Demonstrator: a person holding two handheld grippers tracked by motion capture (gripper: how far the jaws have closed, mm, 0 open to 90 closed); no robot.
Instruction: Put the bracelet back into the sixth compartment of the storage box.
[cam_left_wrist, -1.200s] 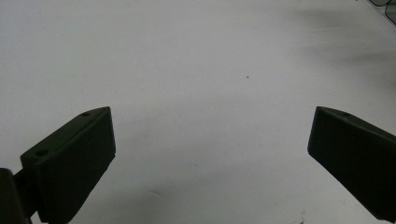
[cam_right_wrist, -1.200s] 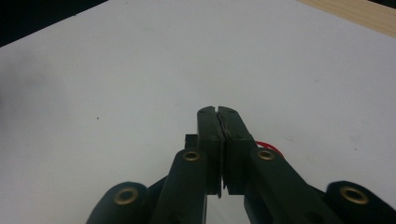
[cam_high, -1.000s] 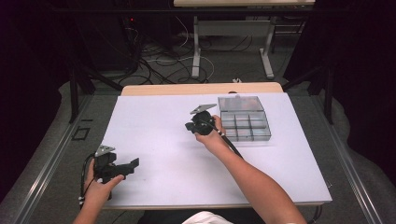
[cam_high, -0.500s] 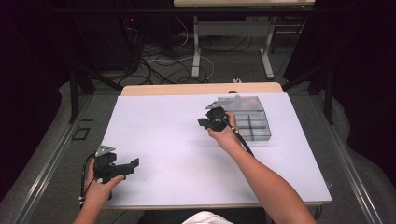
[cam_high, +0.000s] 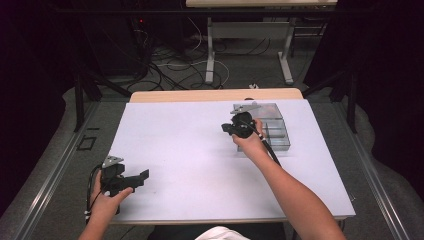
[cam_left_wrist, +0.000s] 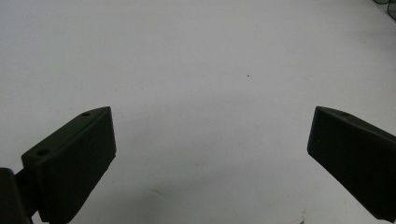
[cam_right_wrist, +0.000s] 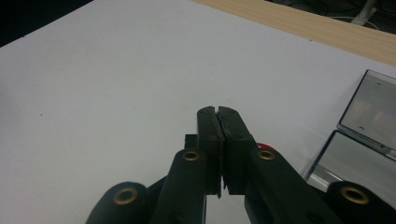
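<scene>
While hovering at the near-left corner of the clear compartment box (cam_high: 278, 140), right hand-held gripper (cam_high: 226, 128) pointed leftward over the bench (cam_high: 200, 150), away from the box. Jaws pressed flat together in the right gripper view, tips (cam_right_wrist: 218, 110) meeting with nothing visible between them; small red speck (cam_right_wrist: 261, 144) just behind one jaw, too little of it to identify. Left hand-held gripper (cam_high: 145, 175) parked near the bench's front-left corner, jaws spread wide over bare white surface (cam_left_wrist: 211, 112), gripping nothing.

Probably the approach step, box not yet handled. Next: swing the right jaws round toward the box, part them, and settle on a rim or lid edge.

Box set on the far-right part of the bench, edges square with the bench's own. Nearly square from above, so long axis hard to call; possibly running near to far.
</scene>
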